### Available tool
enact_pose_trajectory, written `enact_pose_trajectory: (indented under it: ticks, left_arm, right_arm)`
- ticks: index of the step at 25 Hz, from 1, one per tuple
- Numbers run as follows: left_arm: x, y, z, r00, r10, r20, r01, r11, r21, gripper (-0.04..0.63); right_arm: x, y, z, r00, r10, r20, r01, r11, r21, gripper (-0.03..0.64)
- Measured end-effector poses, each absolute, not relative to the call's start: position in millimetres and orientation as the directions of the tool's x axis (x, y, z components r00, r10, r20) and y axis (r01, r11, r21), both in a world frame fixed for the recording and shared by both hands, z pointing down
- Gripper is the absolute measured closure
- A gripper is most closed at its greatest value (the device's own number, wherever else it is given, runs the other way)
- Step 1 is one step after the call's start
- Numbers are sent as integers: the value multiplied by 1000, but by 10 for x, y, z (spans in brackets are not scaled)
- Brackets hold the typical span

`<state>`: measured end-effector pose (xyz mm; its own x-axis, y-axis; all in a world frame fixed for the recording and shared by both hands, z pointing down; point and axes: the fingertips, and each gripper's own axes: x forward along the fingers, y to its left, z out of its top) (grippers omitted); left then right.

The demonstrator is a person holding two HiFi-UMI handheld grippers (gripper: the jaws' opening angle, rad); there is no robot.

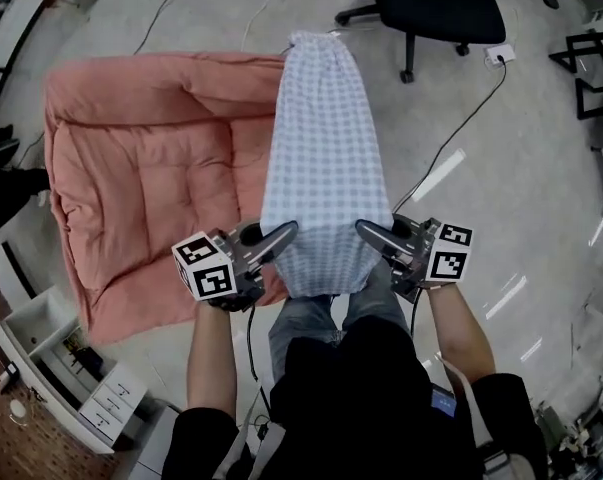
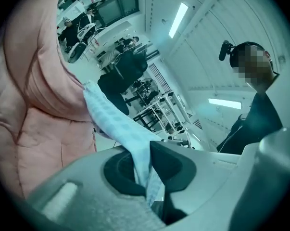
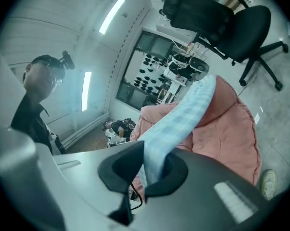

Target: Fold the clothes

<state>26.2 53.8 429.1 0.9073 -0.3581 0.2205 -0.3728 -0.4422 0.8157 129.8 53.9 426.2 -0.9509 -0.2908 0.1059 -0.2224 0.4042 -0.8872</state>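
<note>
A light blue checked garment hangs stretched between my two grippers, its far end trailing over the pink quilt on the floor. My left gripper is shut on the garment's near left corner, and the cloth runs out from between its pads. My right gripper is shut on the near right corner, with the checked cloth pinched between its jaws. Both grippers are held up at about waist height, side by side and pointing away from me.
A black office chair stands on the floor at the far right, with a cable and a white power strip beside it. White drawer units stand at the lower left. The quilt's raised rim lies left of the garment.
</note>
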Motion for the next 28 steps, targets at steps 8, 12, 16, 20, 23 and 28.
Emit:
enact_pose_trajectory:
  ticks: [8,12,16,20,23,28]
  left_arm:
    - [120,925,3323,923,-336,188,-352,-537,767,558]
    - [-30,922,2893,912,-358,201,-379,-544,748,561]
    - [-140,903,2590,900,-357,249,-423,-578,698,562]
    - [-252,842,2228,894,-372,248,-437,-611,660,563]
    - [-276,737,1937,886,-403,229,-451,-631,631,565]
    - [-306,679,1642,855,-467,224,-498,-623,603,566]
  right_arm:
    - [1141,897,3225,-966,-251,64,-196,545,-815,603]
    - [1007,892,2741,-970,-240,39,-186,627,-756,603]
    - [890,824,2417,-972,-232,29,-184,685,-705,603]
    - [756,760,2052,-974,-226,5,-171,724,-668,603]
    - [732,658,1744,-978,-208,-5,-159,761,-629,603]
    - [695,545,1396,-990,-142,4,-120,820,-559,603]
